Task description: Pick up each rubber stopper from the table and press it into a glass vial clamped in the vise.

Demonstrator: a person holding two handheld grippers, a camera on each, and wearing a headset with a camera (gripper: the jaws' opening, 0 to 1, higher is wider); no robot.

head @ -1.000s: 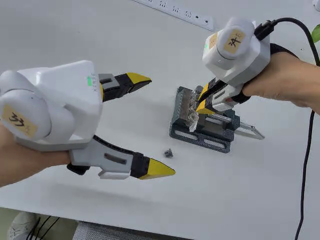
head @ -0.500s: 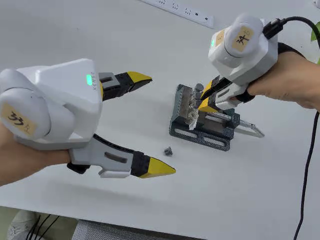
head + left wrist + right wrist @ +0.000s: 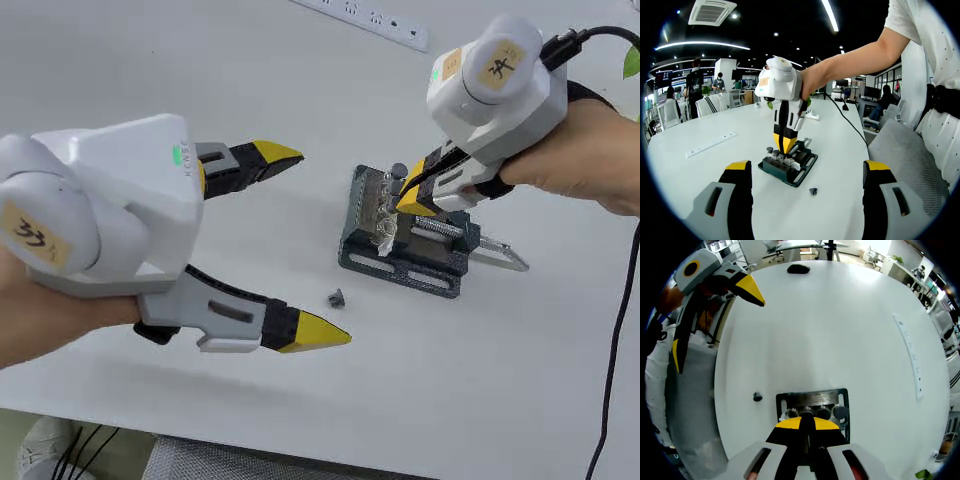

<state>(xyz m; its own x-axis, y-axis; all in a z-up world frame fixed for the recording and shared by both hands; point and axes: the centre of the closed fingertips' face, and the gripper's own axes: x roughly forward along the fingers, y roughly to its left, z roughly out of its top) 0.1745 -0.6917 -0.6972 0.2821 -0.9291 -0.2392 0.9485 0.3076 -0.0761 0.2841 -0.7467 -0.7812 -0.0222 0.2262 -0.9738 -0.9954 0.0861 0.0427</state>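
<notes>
White table (image 3: 250,60) open all round the vise (image 3: 400,268), left gripper (image 3: 312,248) jaws wide apart, loose rubber stopper (image 3: 336,298) at its 12 o'clock, right gripper (image 3: 412,195) jaws together over clamped vials (image 3: 384,218)

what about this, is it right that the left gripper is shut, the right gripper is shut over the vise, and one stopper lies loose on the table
No: the left gripper is wide open, as the left gripper view shows. The rest holds: the right gripper is shut over the vise and one stopper lies loose on the table.
</notes>
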